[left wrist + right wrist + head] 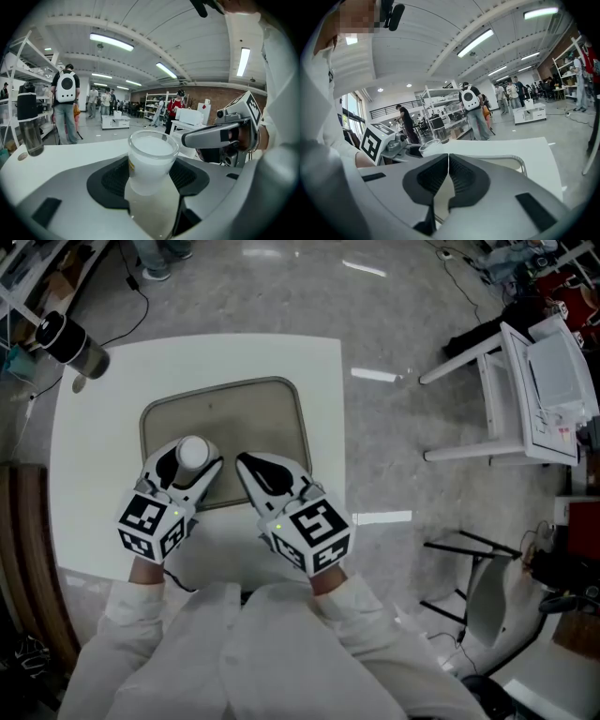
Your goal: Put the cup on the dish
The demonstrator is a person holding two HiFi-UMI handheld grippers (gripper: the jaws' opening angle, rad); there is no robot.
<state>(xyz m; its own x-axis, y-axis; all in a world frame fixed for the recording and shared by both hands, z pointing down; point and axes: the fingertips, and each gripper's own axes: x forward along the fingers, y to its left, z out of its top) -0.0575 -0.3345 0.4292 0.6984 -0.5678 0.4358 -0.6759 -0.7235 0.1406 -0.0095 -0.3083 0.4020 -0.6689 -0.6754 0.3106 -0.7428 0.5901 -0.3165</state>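
While left gripper [192,461] clamps cup [151,159] | right gripper [248,465] jaws together | over dish [234,401]

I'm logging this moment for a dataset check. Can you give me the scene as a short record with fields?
surface: white table, seen from above
dish: beige, rectangular, rounded corners, lying on the table
cup: white, upright, over the dish's near left part; contact with the dish cannot be told
left gripper: shut on the cup
right gripper: jaws together, nothing between them, beside the cup at the dish's near edge
other: dark bottle at the table's far left corner
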